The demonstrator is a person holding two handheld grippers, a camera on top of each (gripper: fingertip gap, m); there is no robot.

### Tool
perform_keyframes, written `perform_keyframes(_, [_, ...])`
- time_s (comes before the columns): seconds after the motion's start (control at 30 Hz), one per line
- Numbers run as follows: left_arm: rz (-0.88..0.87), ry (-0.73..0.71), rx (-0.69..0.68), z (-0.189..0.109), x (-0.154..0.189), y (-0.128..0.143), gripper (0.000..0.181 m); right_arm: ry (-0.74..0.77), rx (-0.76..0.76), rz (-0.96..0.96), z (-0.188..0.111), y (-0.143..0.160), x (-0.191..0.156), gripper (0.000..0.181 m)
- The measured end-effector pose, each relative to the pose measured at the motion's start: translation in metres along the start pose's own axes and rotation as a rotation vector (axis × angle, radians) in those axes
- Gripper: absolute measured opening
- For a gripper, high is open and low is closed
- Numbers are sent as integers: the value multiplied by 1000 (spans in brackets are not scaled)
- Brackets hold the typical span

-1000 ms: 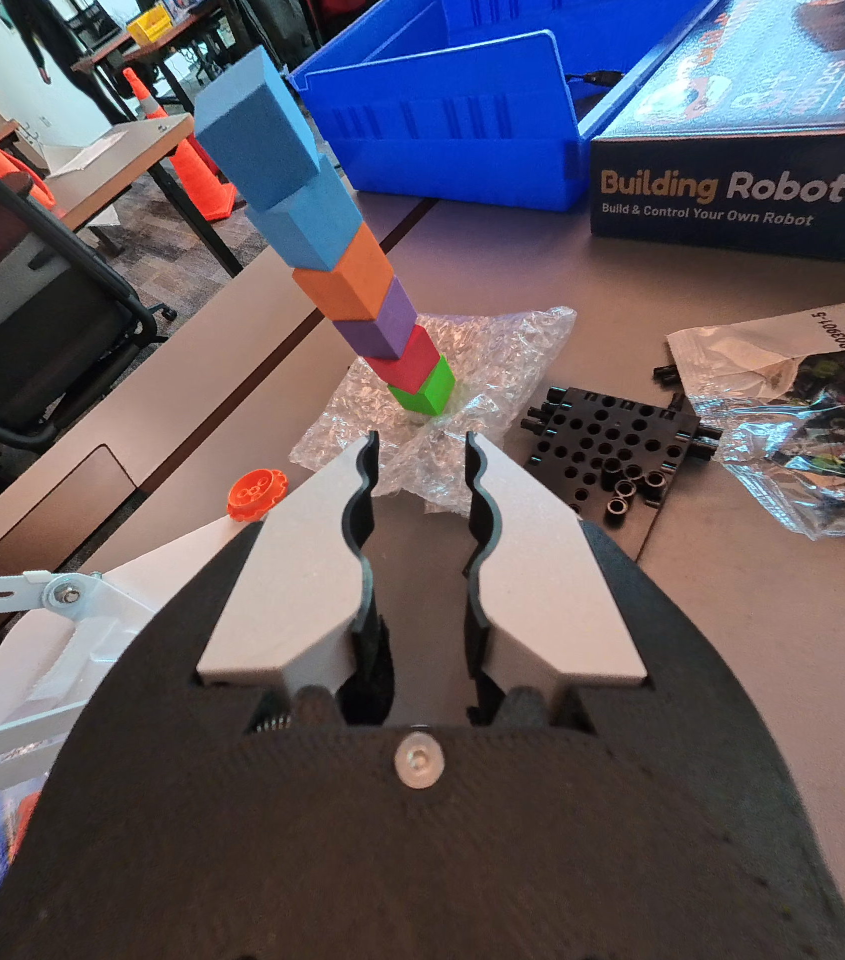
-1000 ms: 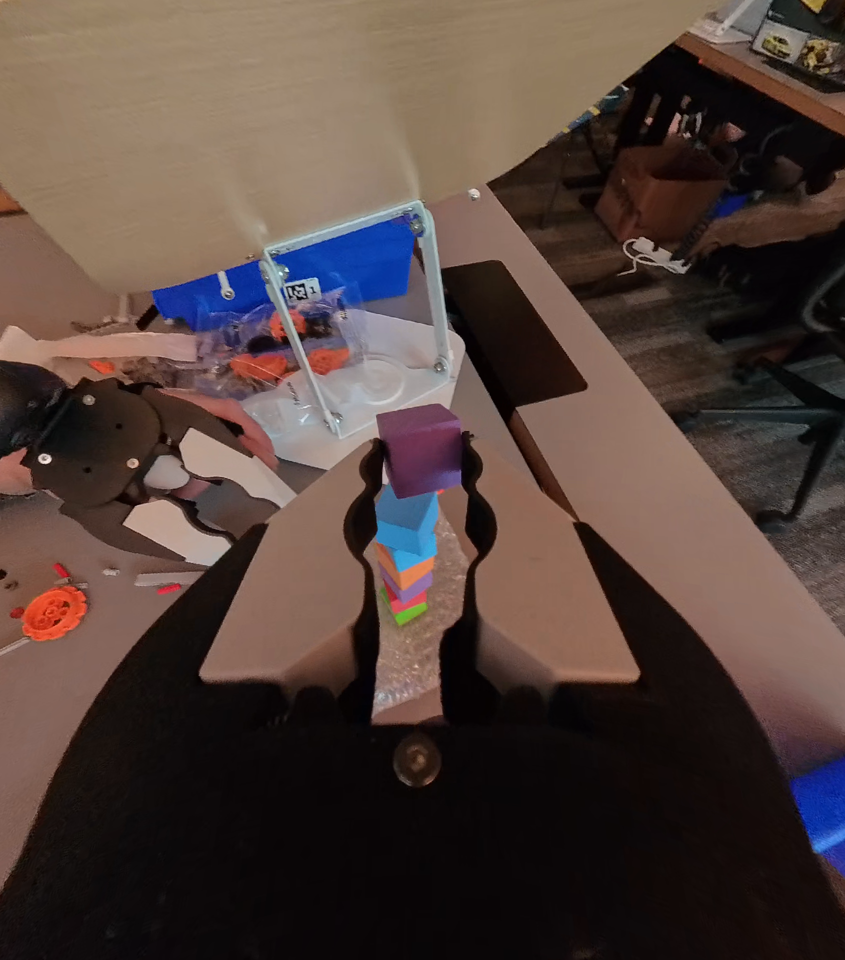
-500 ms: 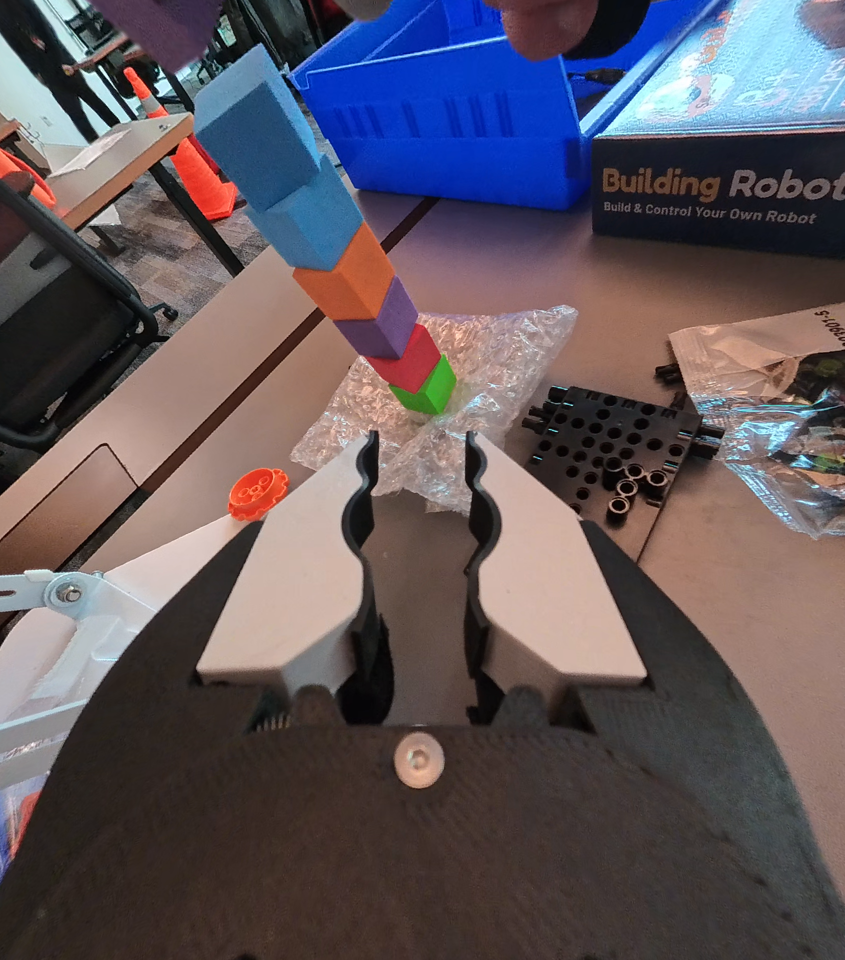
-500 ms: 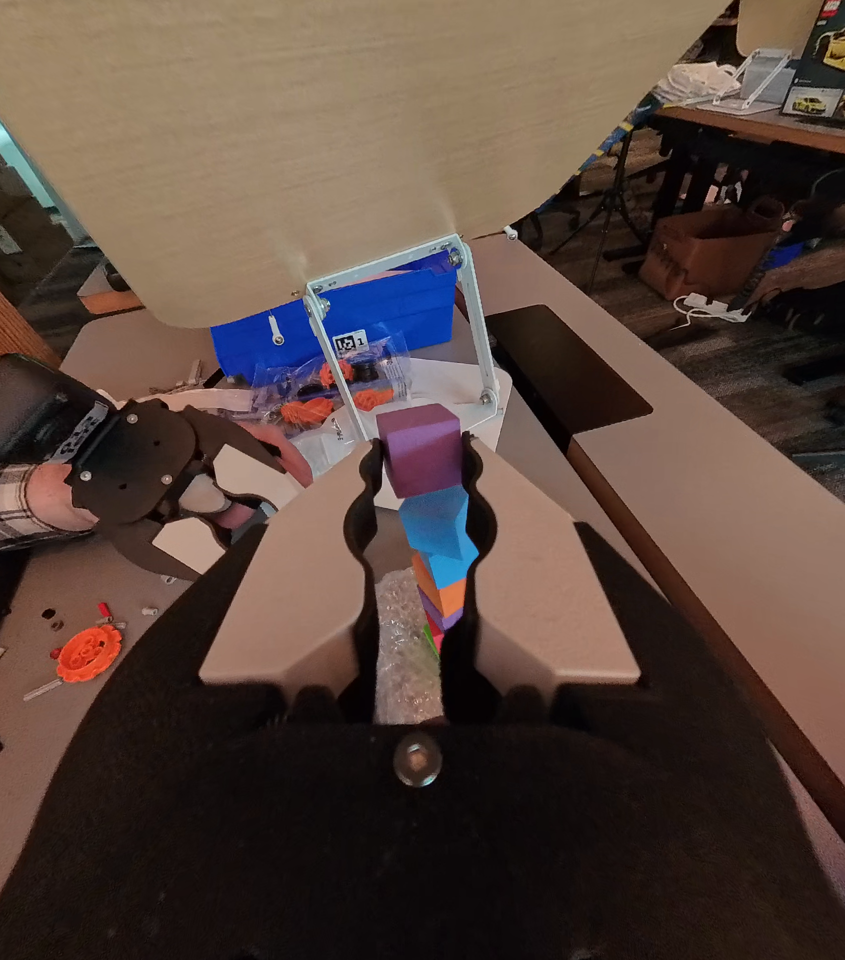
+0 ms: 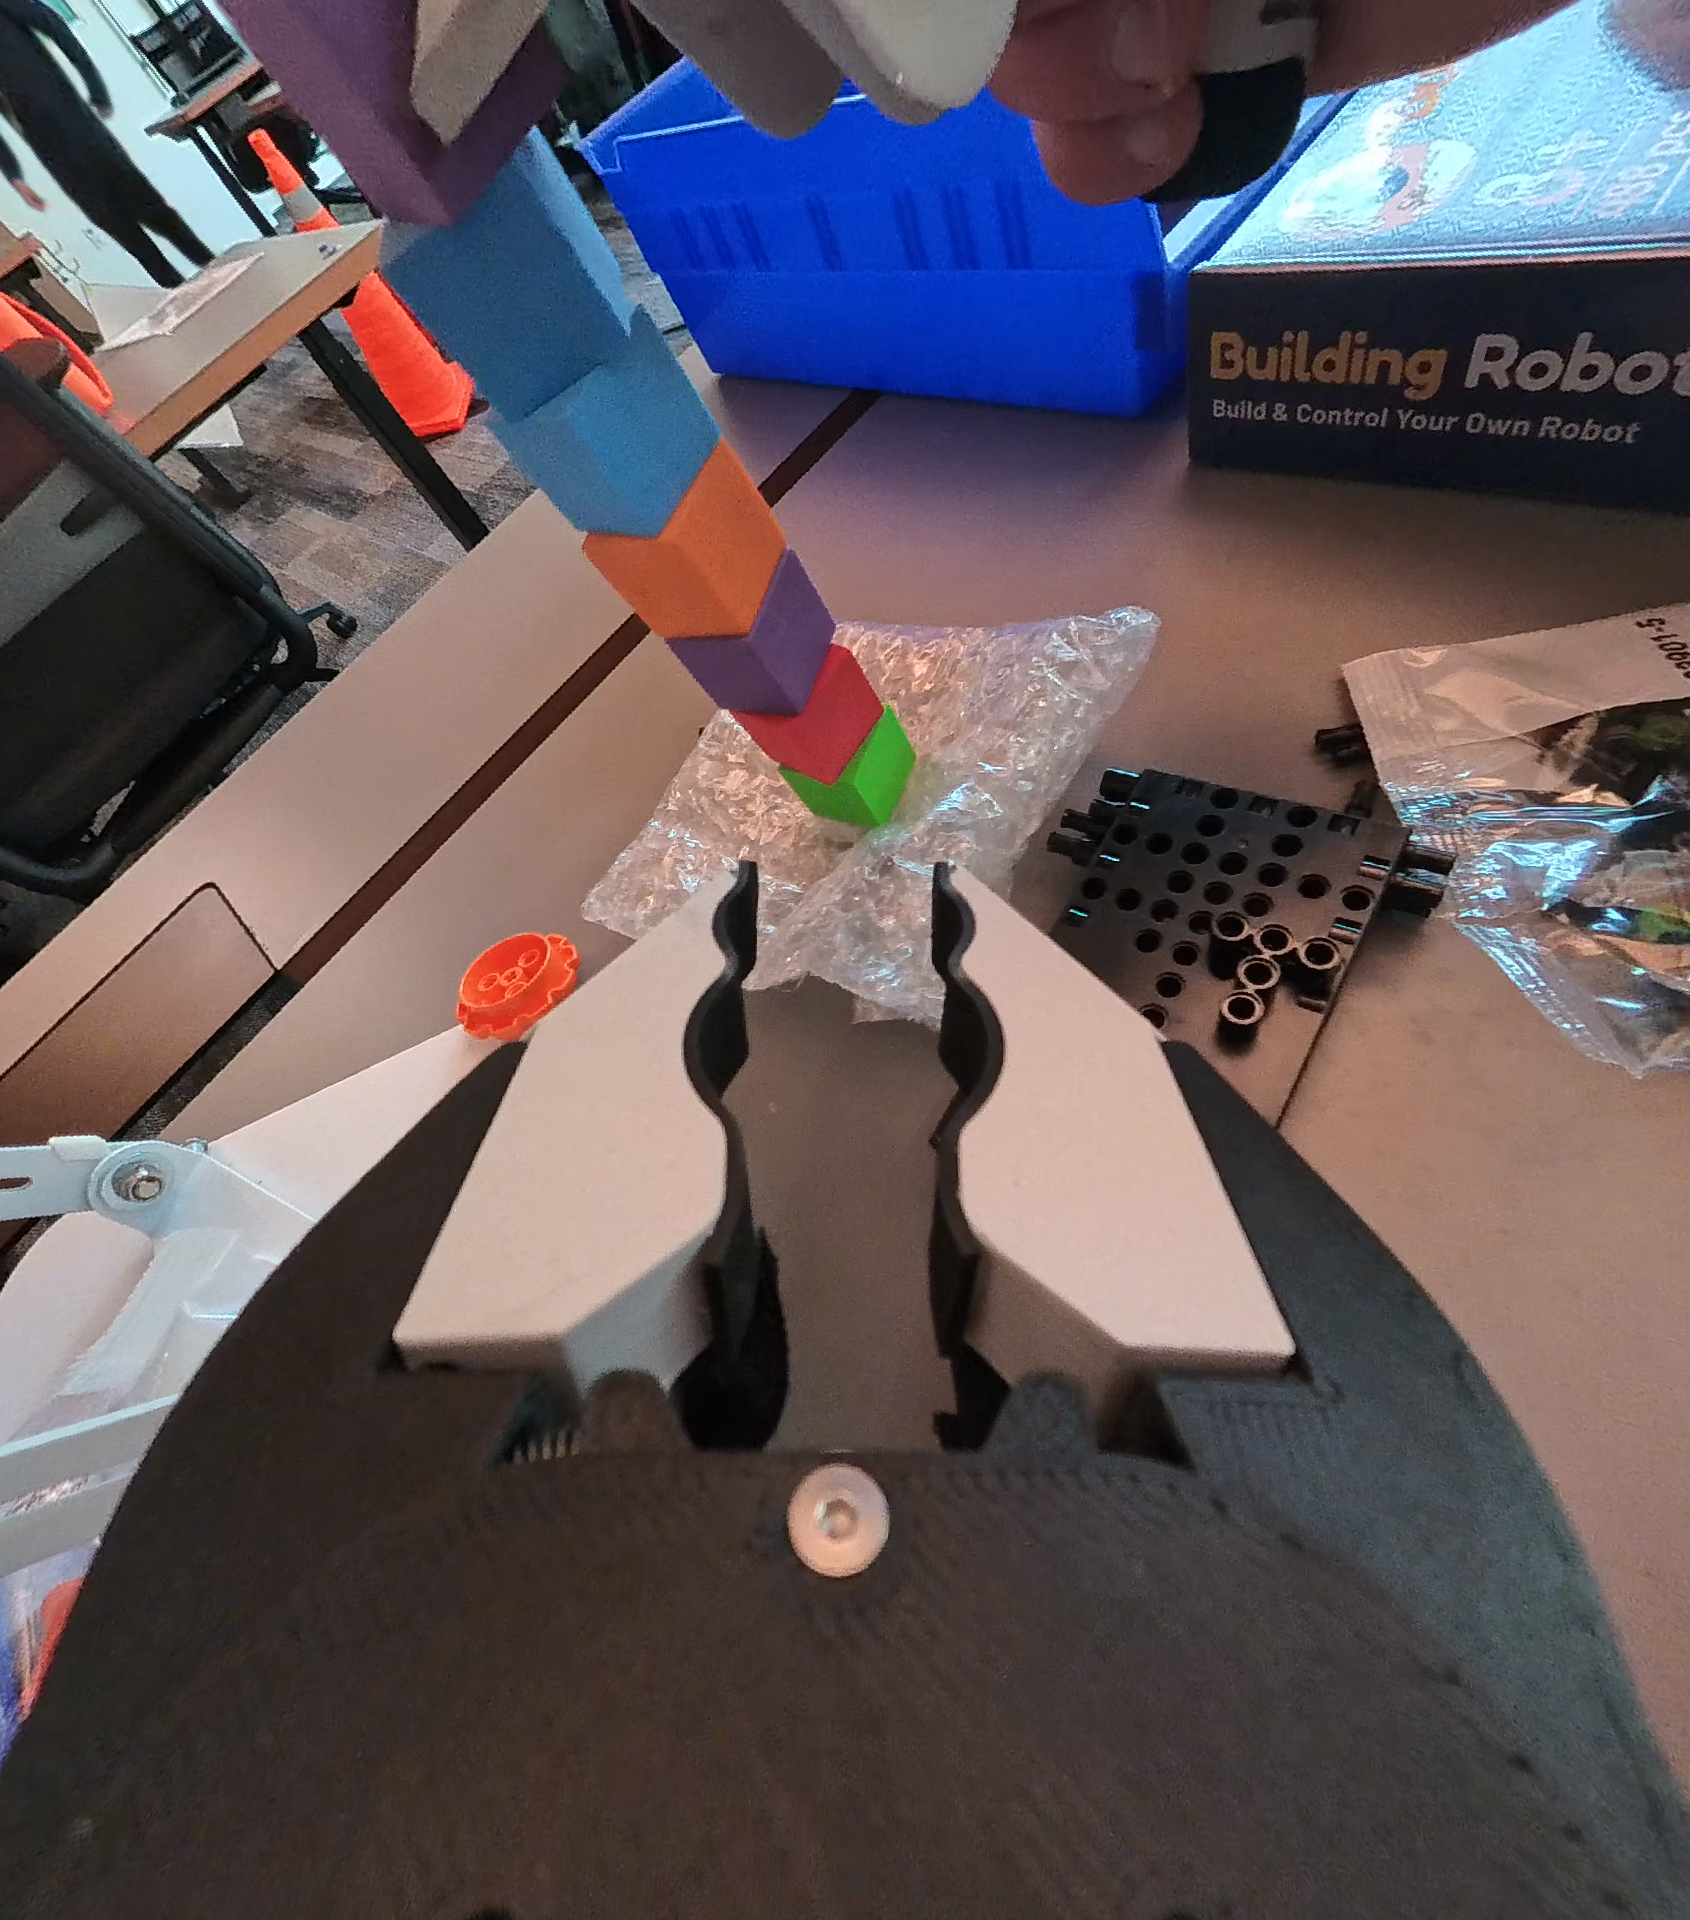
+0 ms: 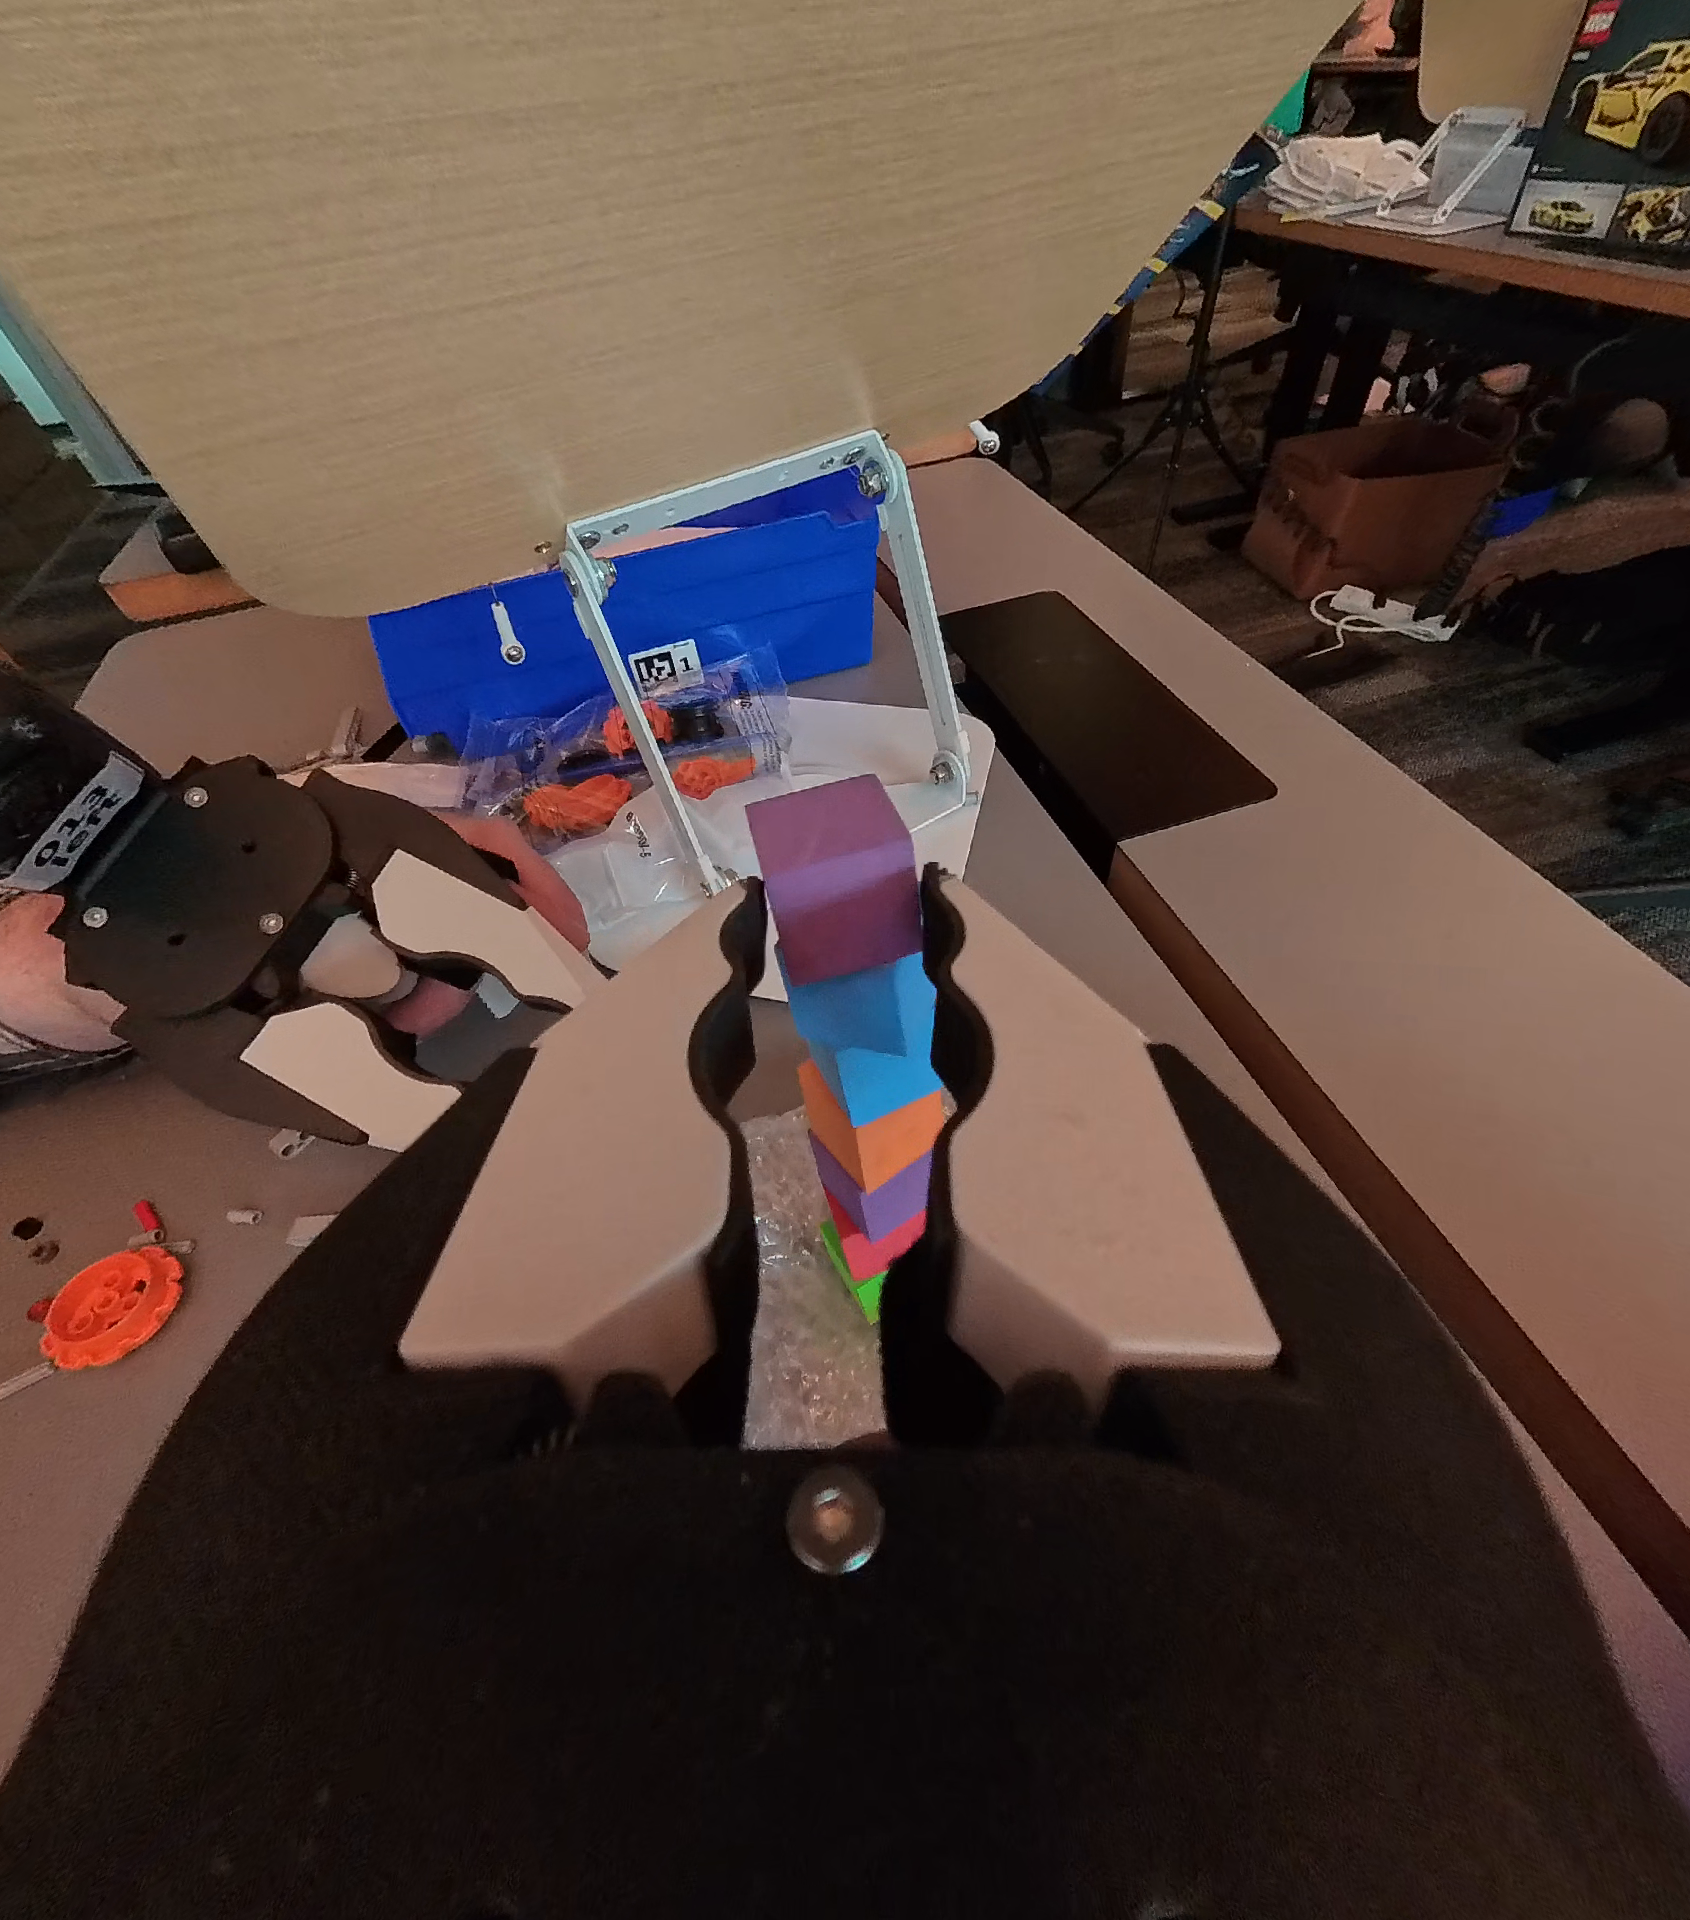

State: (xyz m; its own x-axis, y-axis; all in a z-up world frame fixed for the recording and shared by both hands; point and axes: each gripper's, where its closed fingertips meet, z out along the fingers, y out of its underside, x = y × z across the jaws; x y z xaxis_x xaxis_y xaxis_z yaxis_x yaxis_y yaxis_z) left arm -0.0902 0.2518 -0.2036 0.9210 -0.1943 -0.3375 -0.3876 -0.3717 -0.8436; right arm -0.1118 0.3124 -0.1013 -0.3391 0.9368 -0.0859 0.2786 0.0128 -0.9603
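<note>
A tower of foam cubes (image 5: 706, 582) stands on a sheet of bubble wrap (image 5: 934, 790): green at the bottom, then red, purple, orange and two blue. My right gripper (image 6: 839, 883) is shut on a dark purple cube (image 6: 836, 883) and holds it on or just over the top blue cube (image 6: 856, 1013). It also shows at the top of the left wrist view (image 5: 467, 114). My left gripper (image 5: 836, 883) is open and empty, low over the table just short of the bubble wrap. It shows at the left of the right wrist view (image 6: 321, 1060).
A black pegboard plate (image 5: 1225, 935) with loose black rings and a clear bag of parts (image 5: 1630, 842) lie right of the tower. A blue bin (image 5: 882, 270) and a dark kit box (image 5: 1506, 312) stand behind. An orange gear (image 5: 508, 982) and a white bracket stand (image 5: 93, 1195) are at left. Spacing between my two grippers at the tips: around 12 cm. About 12 cm separates my left fingertips from the orange gear (image 5: 508, 982).
My right gripper has carried the dark purple cube down and over the tower's top blue cube, and now shows in the left wrist view. The left gripper has stayed put.
</note>
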Motion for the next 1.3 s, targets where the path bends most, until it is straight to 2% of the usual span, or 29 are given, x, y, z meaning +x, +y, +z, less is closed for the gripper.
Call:
perform_keyframes(0.73, [-22, -16, -29, -6, -9, 4, 34, 25, -5, -3, -8, -1, -3, 36])
perform_keyframes(0.93, [-108, -10, -58, -23, -22, 10, 40, 40, 21, -17, -26, -12, -10, 36])
perform_keyframes(1.17, [-146, -33, -128, -19, -30, 29, 39, 86, 31, -28, -60, -13, -20, 32])
perform_keyframes(1.3, [-139, -41, -128, -16, -31, 30, 37, 133, 33, -42, -82, -8, -25, 28])
